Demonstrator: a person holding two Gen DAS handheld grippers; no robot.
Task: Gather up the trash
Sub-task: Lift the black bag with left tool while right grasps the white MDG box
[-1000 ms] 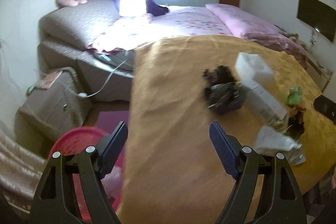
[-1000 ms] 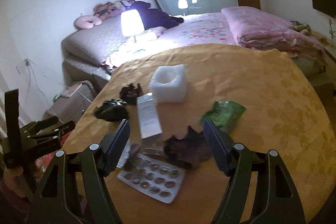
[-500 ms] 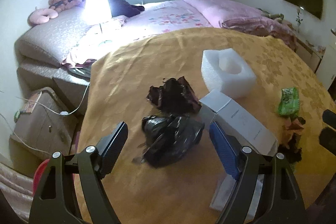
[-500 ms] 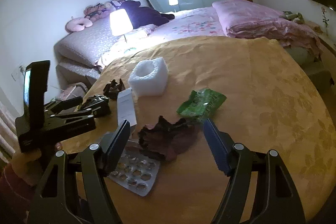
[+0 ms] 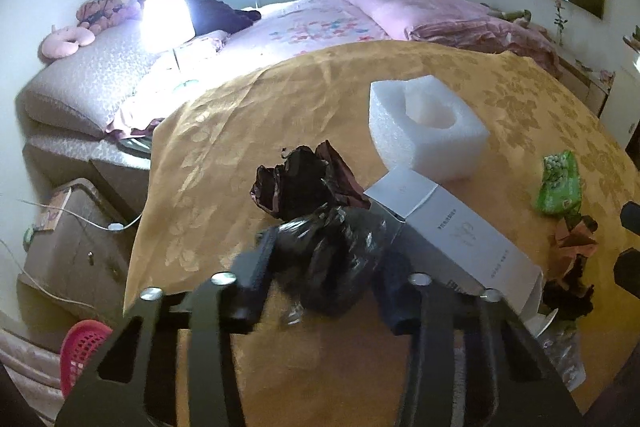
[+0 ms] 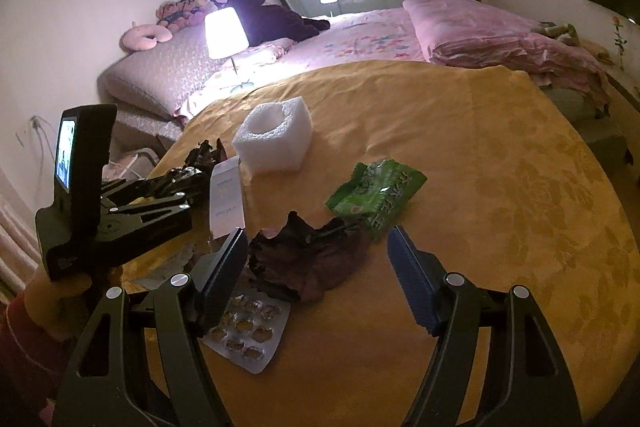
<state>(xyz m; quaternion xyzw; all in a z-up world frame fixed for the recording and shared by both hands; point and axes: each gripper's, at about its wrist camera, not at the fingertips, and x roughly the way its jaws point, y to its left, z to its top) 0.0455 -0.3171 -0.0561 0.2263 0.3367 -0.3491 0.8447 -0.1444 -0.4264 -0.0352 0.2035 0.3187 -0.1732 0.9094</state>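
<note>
Left wrist view: the left gripper [image 5: 326, 259] has just been closing, its jaws now pinching the black plastic bag [image 5: 332, 259] at centre; judged, lift follows.

Right wrist view: the right gripper [image 6: 316, 267] stands wide astride the brown wrapper [image 6: 304, 259] at six o'clock; it needs squeezing.

Trash is crowding the near-left part of the yellow tablecloth [image 6: 500, 155]; far and right cloth is lying bare, giving free passage. Foam block [image 6: 276, 141] is standing tall behind, blocking a low straight reach. White box [image 5: 452, 227] is lying just beside the black bag [image 5: 336, 255], hemming in its right side; dark crumpled wrapper [image 5: 304, 183] is touching it behind. Green packet [image 6: 376, 193] and blister pack [image 6: 248, 327] are flanking the brown wrapper [image 6: 308, 259]. Left gripper [image 6: 180, 183] is occupying the left edge.
</note>
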